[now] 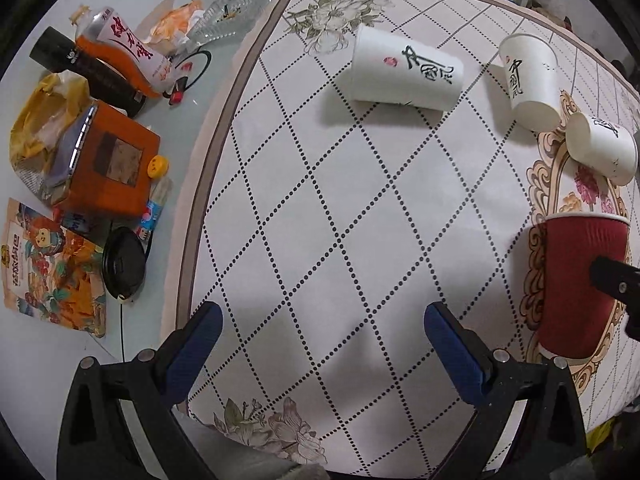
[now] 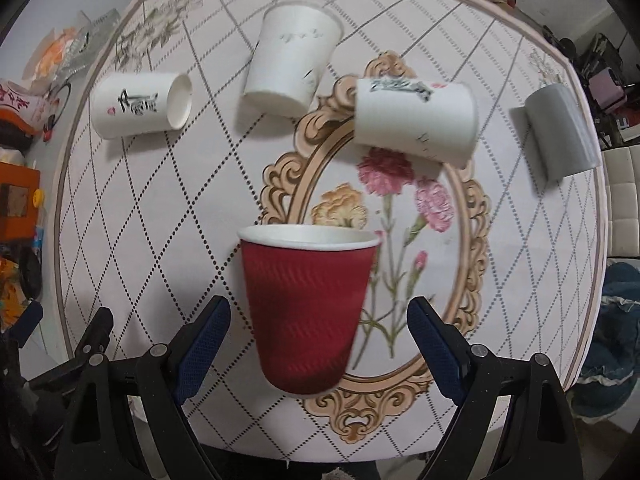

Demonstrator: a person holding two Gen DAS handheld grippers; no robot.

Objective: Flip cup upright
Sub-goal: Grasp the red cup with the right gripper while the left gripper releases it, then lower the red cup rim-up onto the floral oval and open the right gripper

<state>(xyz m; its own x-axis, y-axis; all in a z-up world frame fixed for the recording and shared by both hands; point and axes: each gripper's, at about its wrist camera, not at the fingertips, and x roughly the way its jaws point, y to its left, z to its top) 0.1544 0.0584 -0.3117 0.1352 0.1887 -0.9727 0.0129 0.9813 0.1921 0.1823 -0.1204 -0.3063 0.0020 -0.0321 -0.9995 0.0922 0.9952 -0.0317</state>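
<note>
A red ribbed paper cup (image 2: 306, 312) stands upright on the patterned tablecloth, between the spread fingers of my right gripper (image 2: 318, 334), which is open and apart from its sides. It also shows in the left wrist view (image 1: 576, 284) at the right edge. Three white paper cups lie on their sides: one at the left (image 2: 140, 105) (image 1: 406, 69), one in the middle (image 2: 292, 60) (image 1: 530, 76), one at the right (image 2: 416, 120) (image 1: 602, 148). A grey cup (image 2: 560, 132) lies on its side at the far right. My left gripper (image 1: 322, 340) is open and empty over bare cloth.
Left of the tablecloth (image 1: 304, 240) the glass table holds clutter: an orange box (image 1: 112, 160), a drink bottle (image 1: 120, 50), a black tube (image 1: 84, 68), a glass ashtray (image 1: 228, 14), a snack bag (image 1: 48, 272) and a black lid (image 1: 122, 266).
</note>
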